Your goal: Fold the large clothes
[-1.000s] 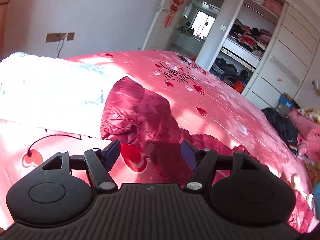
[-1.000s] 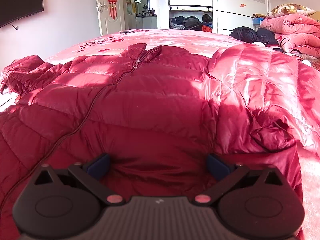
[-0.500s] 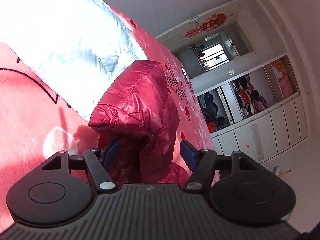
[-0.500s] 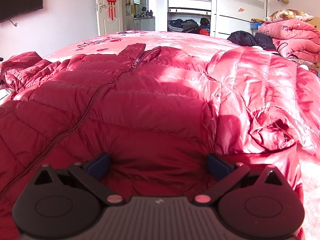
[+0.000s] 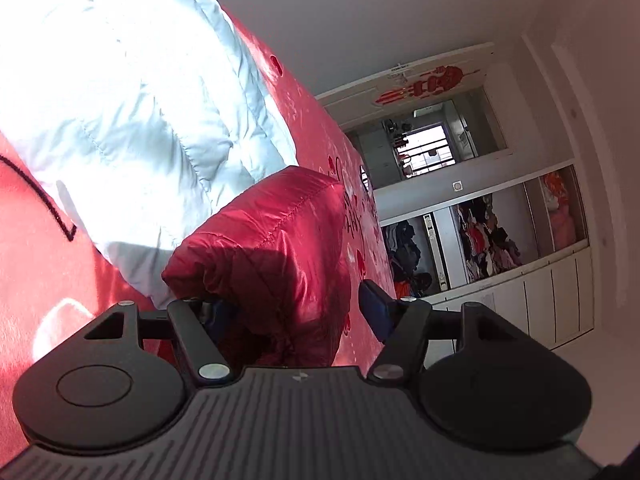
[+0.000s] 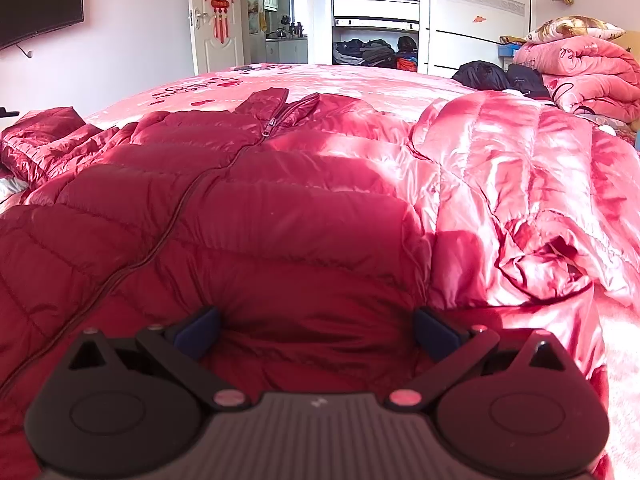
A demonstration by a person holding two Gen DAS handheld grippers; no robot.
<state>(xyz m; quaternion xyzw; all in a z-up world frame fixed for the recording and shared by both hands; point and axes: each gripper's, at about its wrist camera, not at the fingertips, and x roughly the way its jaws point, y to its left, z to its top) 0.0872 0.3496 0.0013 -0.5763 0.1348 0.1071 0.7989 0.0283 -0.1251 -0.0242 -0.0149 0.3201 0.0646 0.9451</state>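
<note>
Evidently, the red down jacket [image 6: 280, 208] was judged light, puffy and slippery; its sleeve cuff [image 5: 276, 252] was framed by the spread left gripper [image 5: 296, 312], the right gripper [image 6: 316, 330] likewise spread at the near hem

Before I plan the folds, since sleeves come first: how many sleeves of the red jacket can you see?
2. One sleeve lies folded across the red jacket on the right; the other sleeve stretches left, between the open left gripper's fingers. Neither gripper has closed.

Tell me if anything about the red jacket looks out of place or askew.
On the red jacket, one sleeve is folded across the body while the other sleeve is bunched between the open left gripper fingers, beside a pale blue quilt. No damage visible.
</note>
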